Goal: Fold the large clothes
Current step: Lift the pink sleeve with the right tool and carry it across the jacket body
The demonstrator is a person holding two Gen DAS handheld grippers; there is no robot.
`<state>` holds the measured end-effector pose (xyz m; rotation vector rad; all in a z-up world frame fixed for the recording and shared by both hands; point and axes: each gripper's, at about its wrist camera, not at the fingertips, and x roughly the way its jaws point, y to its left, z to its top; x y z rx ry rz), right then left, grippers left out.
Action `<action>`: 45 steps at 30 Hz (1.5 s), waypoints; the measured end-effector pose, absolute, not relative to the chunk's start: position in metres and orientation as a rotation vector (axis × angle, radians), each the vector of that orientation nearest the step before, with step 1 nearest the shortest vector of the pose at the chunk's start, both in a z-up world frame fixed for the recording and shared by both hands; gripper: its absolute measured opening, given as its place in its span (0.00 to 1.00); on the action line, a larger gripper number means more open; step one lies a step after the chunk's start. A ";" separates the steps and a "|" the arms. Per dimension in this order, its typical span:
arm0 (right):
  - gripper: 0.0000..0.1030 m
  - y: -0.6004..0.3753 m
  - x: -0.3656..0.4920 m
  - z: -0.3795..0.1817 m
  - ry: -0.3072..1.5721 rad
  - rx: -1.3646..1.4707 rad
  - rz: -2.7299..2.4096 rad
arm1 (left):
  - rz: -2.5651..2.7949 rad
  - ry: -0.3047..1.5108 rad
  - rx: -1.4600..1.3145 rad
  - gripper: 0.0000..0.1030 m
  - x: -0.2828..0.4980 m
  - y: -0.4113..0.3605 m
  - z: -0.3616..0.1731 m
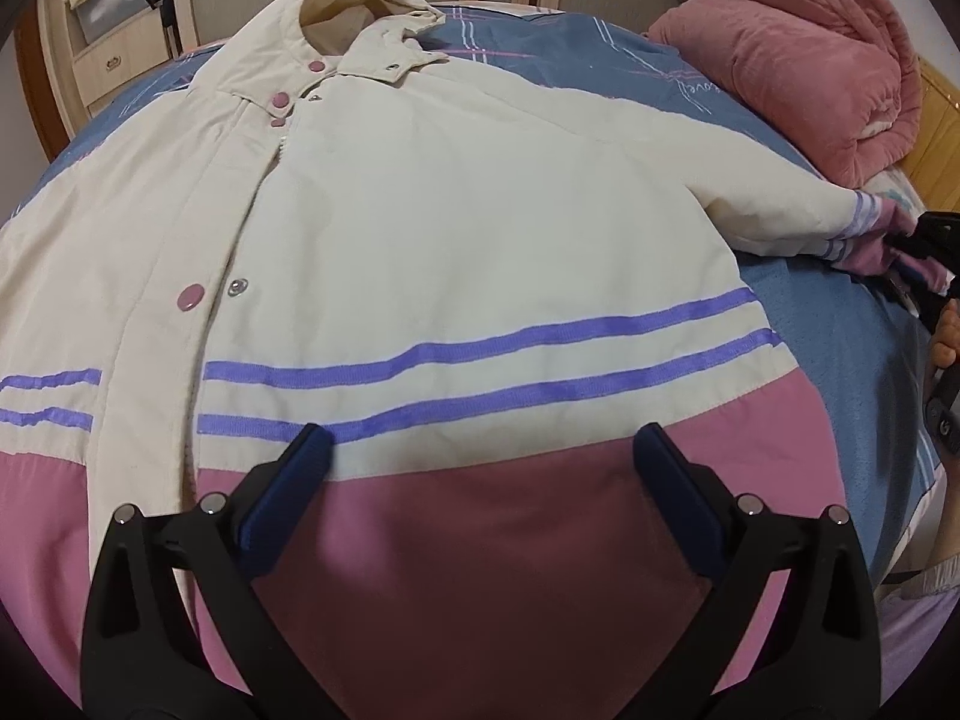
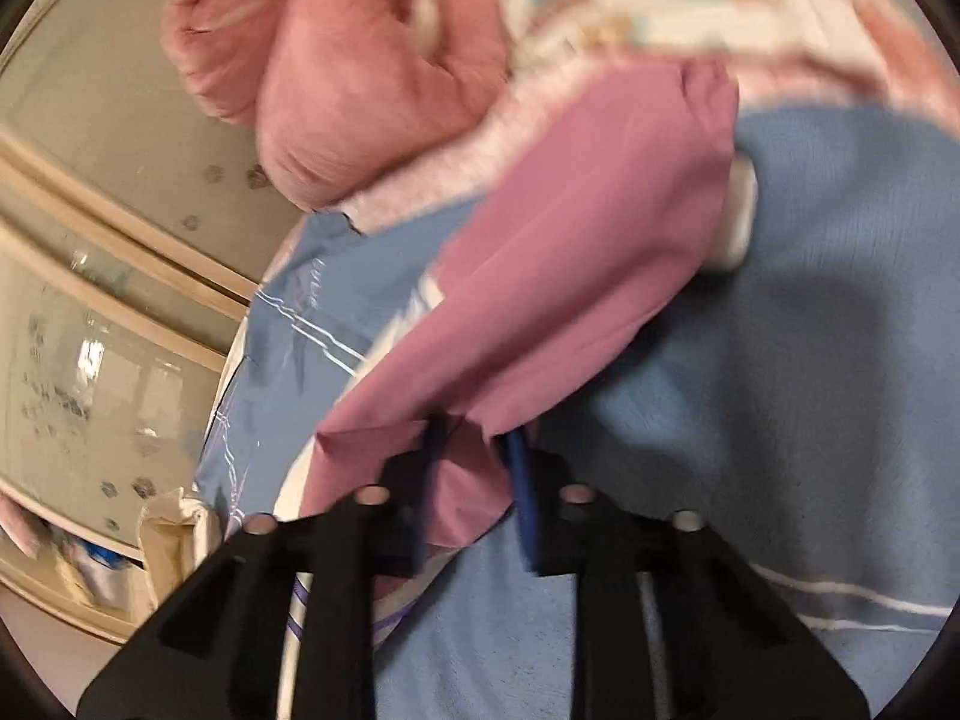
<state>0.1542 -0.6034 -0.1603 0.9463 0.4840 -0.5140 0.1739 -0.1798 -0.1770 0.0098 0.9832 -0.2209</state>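
A cream jacket (image 1: 468, 210) with purple stripes and a pink hem lies front up and spread on the blue bed sheet (image 1: 852, 360). My left gripper (image 1: 480, 456) is open and hovers over the pink hem, holding nothing. My right gripper (image 1: 924, 252) shows at the right edge of the left wrist view, at the end of the jacket's sleeve (image 1: 798, 216). In the right wrist view my right gripper (image 2: 474, 450) is shut on the pink sleeve cuff (image 2: 576, 276), which hangs lifted over the sheet (image 2: 810, 330).
A rolled pink quilt (image 1: 804, 54) lies at the bed's far right corner; it also shows in the right wrist view (image 2: 336, 72). A wardrobe with patterned glass doors (image 2: 96, 312) and wooden drawers (image 1: 114, 60) stand beyond the bed.
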 end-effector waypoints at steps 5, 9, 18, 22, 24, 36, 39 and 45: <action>0.15 -0.578 0.158 -0.129 0.380 0.821 -0.377 | -0.203 0.971 -0.018 0.98 0.173 -0.175 -0.169; 0.05 -0.527 0.167 -0.098 0.293 0.677 -0.065 | -0.116 0.879 -0.067 0.98 0.168 -0.157 -0.149; 0.19 -0.416 0.197 -0.086 0.438 0.441 0.176 | 0.006 0.872 -0.269 0.98 0.171 -0.096 -0.137; 0.77 -0.520 0.149 -0.119 0.332 0.817 -0.342 | 0.012 0.867 -0.233 0.98 0.163 -0.092 -0.140; 0.77 -0.573 0.124 -0.139 0.307 0.956 -0.567 | 0.006 0.867 -0.231 0.98 0.163 -0.090 -0.142; 0.56 -0.677 0.121 -0.195 0.298 1.249 -0.490 | -0.009 0.952 -0.169 0.98 0.173 -0.108 -0.162; 0.65 -0.661 0.140 -0.184 0.344 1.153 -0.502 | -0.010 0.952 -0.158 0.98 0.173 -0.112 -0.162; 0.20 -0.647 0.142 -0.187 0.375 1.112 -0.479 | -0.003 0.951 -0.126 0.98 0.173 -0.116 -0.161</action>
